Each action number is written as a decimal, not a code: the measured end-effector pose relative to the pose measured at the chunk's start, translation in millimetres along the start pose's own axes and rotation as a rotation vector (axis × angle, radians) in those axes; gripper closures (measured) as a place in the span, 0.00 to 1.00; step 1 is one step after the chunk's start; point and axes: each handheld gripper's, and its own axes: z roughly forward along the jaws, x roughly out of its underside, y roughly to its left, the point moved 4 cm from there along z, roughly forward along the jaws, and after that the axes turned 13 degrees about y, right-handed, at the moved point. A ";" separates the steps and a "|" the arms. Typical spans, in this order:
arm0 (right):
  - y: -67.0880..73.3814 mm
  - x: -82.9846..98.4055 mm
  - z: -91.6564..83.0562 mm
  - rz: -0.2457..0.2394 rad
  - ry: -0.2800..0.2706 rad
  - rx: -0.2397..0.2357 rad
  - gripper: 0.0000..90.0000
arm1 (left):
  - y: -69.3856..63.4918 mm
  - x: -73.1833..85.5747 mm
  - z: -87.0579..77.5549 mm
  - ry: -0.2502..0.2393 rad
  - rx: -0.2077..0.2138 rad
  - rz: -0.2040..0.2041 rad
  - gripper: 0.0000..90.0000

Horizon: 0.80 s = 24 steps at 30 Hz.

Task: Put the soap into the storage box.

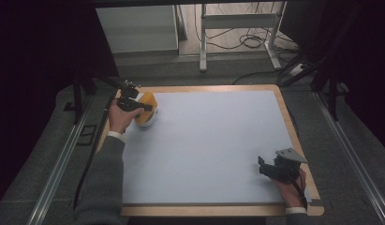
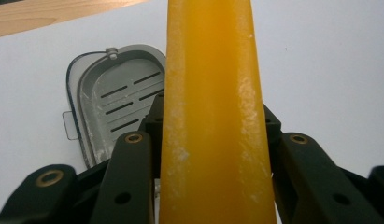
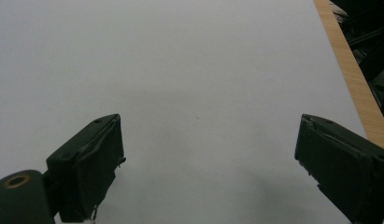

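My left gripper [image 1: 142, 107] is shut on an orange-yellow block [image 1: 147, 106], perhaps a bar of soap, at the far left of the white mat [image 1: 213, 140]. In the left gripper view the block [image 2: 210, 93] rises upright between the black jaws of the left gripper [image 2: 213, 140], with pale scuffs on its face. Below and behind it lies a grey oval dish [image 2: 117, 98] with several slots; in the high view the dish [image 1: 153, 120] peeks out pale under the block. My right gripper [image 1: 261, 166] rests near the front right corner, open, with nothing between the jaws of the gripper [image 3: 208, 168].
The mat lies on a wooden board [image 1: 293, 126] whose rim shows on every side. Metal rails [image 1: 63, 159] run along both sides of the table. Desk legs and cables [image 1: 246, 42] stand on the floor beyond the far edge.
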 end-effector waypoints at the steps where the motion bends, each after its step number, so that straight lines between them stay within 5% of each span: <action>1: 0.0 0.0 0.0 0.000 0.000 0.000 0.09 | 0.6 -1.0 0.9 0.004 0.000 -0.001 0.68; 24: -0.2 0.1 -0.3 0.003 -0.003 0.004 0.09 | 28.3 -17.4 22.3 -0.003 -0.029 -0.114 0.68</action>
